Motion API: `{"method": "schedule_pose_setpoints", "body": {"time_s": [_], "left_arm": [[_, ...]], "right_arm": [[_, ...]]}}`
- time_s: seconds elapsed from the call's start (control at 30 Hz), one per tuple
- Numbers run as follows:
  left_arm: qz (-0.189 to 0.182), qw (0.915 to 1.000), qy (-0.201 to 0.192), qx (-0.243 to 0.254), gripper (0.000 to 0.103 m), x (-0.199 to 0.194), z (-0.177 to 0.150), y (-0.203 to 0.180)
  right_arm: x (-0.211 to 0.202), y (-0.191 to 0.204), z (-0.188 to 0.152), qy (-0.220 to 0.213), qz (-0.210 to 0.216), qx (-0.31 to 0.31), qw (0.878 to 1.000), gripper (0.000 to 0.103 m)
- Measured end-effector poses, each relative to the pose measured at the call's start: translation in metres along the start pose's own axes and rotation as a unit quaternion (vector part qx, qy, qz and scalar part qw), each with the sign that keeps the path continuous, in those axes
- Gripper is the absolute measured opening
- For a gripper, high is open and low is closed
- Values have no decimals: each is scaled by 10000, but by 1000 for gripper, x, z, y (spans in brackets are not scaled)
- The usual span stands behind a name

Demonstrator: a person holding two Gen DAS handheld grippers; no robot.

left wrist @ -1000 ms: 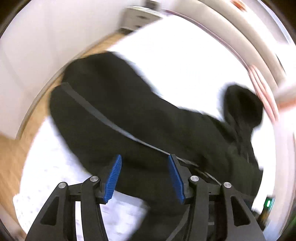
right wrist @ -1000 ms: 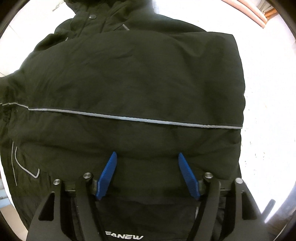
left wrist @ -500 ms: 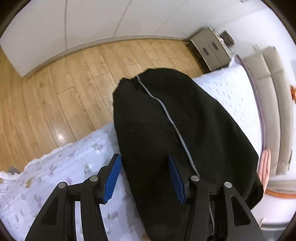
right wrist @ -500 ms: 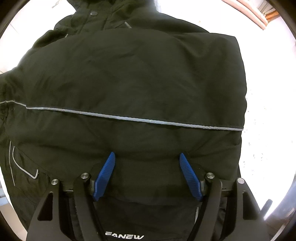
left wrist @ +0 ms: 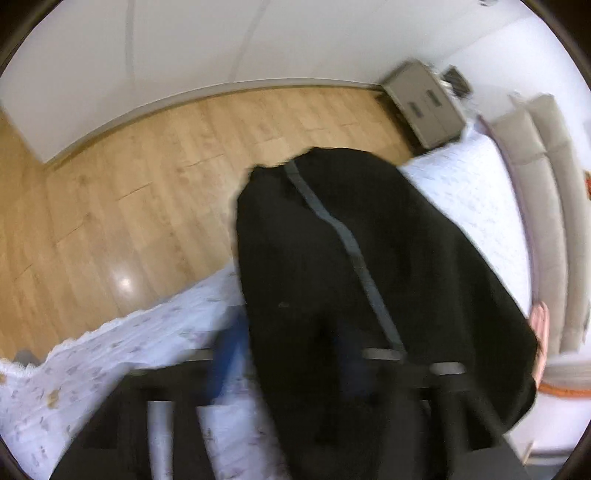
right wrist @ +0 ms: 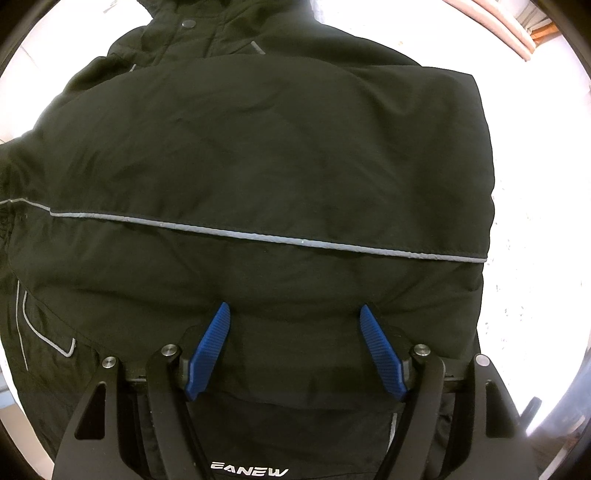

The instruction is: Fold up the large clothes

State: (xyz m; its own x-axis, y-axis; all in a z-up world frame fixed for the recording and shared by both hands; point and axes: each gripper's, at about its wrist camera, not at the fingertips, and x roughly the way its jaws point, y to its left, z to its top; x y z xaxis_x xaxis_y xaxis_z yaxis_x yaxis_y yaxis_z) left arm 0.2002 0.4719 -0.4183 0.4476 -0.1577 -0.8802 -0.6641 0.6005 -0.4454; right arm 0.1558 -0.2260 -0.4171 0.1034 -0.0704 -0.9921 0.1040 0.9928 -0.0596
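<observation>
the black jacket (right wrist: 258, 166) lies spread on the bed, on a white bedspread (right wrist: 535, 221) with small pale flowers. in the right wrist view it fills almost the whole picture. a thin grey reflective stripe (right wrist: 258, 236) runs across it from the left edge to the right edge, and the collar with a snap button (right wrist: 189, 24) is at the top. a folded part of the jacket lies over the body, with its straight edge on the right side.

the right gripper (right wrist: 295, 350) points down on the lower part of the jacket. its two blue pads (right wrist: 208, 350) stand wide apart, and the fabric bulges up between them, but the pads do not press it together.

in the left wrist view the picture is blurred. the left gripper (left wrist: 291, 365) is at the side edge of the jacket (left wrist: 351, 277), near the border of the bed. its jaws are closing at this moment, and the black fabric is between them; one blue pad (left wrist: 229, 354) shows on the bedspread (left wrist: 110, 369) side, the other is a dim smear over the cloth. if the pads already press the fabric, i cannot tell.

behind the bed are a wooden floor (left wrist: 129, 206), a white wall (left wrist: 184, 48) and a grey nightstand (left wrist: 424, 103).
</observation>
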Motion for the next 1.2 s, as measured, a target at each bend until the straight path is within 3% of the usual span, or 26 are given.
{"method": "schedule_pose_setpoints", "body": {"time_s": [0.07, 0.2, 0.3, 0.43, 0.5, 0.67, 0.7, 0.83, 1.0, 1.2], "left_arm": [[163, 9991, -159, 358, 16, -8, -3, -14], [295, 9922, -442, 1125, 13, -37, -24, -51], [320, 9802, -812, 1777, 13, -73, -51, -85], [294, 9550, -1337, 2631, 13, -127, -102, -136], [172, 9402, -1536, 3035, 13, -153, -130, -161], [-213, 8845, -1826, 4287, 13, -205, -222, -229], [-292, 8696, -1843, 4571, 13, -212, -246, -244], [-518, 8162, -1698, 5499, 13, -211, -329, -285], [-635, 7633, -1501, 6252, 13, -182, -417, -308], [-742, 7383, -325, 6696, 29, -114, -506, -312]], "right_arm": [[0, 0, 0, -7, -5, -20, 10000, 77], [0, 1, -1, -19, -6, -41, 10000, 77], [0, 1, -1, -28, 7, -40, 10000, 77], [0, 1, -2, -31, 22, -43, 10000, 77], [0, 1, -2, -38, 29, -32, 10000, 78], [-1, -1, -4, -61, 84, -6, 9999, 78], [-1, -2, -4, -63, 101, 2, 9999, 78], [-10, -11, -4, -129, 314, 69, 9994, 75], [-38, -37, -15, -384, 492, 315, 9976, 74], [-57, -85, -40, -464, 517, 726, 9949, 74]]}}
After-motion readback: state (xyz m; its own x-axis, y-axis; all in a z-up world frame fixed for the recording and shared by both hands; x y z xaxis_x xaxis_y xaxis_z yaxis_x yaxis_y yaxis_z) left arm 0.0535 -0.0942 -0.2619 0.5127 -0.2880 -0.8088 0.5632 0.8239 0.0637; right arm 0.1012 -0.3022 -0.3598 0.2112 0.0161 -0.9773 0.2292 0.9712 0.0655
